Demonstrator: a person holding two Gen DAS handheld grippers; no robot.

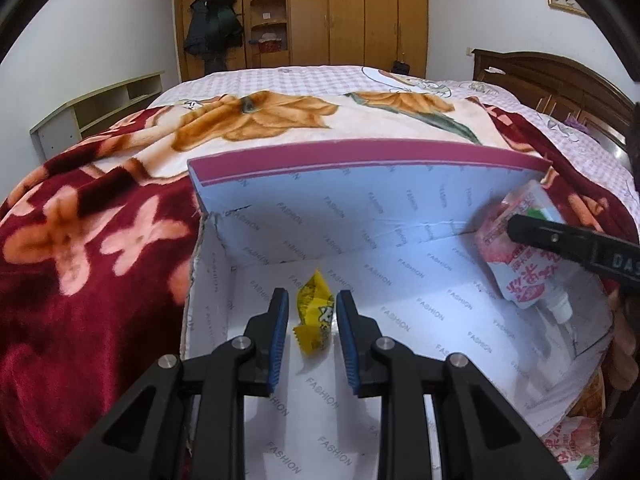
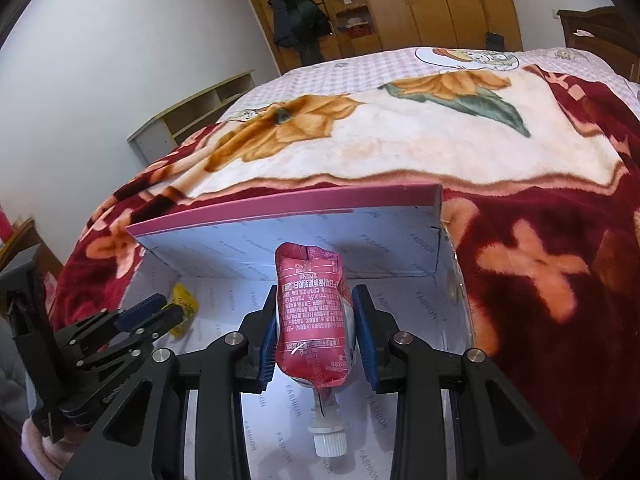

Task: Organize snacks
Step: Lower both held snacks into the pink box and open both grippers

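Note:
An open cardboard box (image 1: 360,208) with a white FASHION-printed lining and a maroon rim lies on the bed; it also shows in the right wrist view (image 2: 280,216). A small yellow candy packet (image 1: 314,316) rests on the box floor between the blue pads of my left gripper (image 1: 312,300), which is open around it without gripping. My right gripper (image 2: 314,296) is shut on a pink spouted jelly pouch (image 2: 312,316), held over the box with its white cap toward the camera. The pouch also shows in the left wrist view (image 1: 516,260). The left gripper (image 2: 160,308) and the candy (image 2: 184,304) show at the left of the right wrist view.
The box sits on a red and cream floral blanket (image 1: 80,240) over a pink checked bedsheet (image 1: 300,76). Another pink pouch (image 1: 576,448) lies by the box's right side. A wooden wardrobe (image 1: 352,12) and a low shelf unit (image 1: 96,108) stand beyond the bed.

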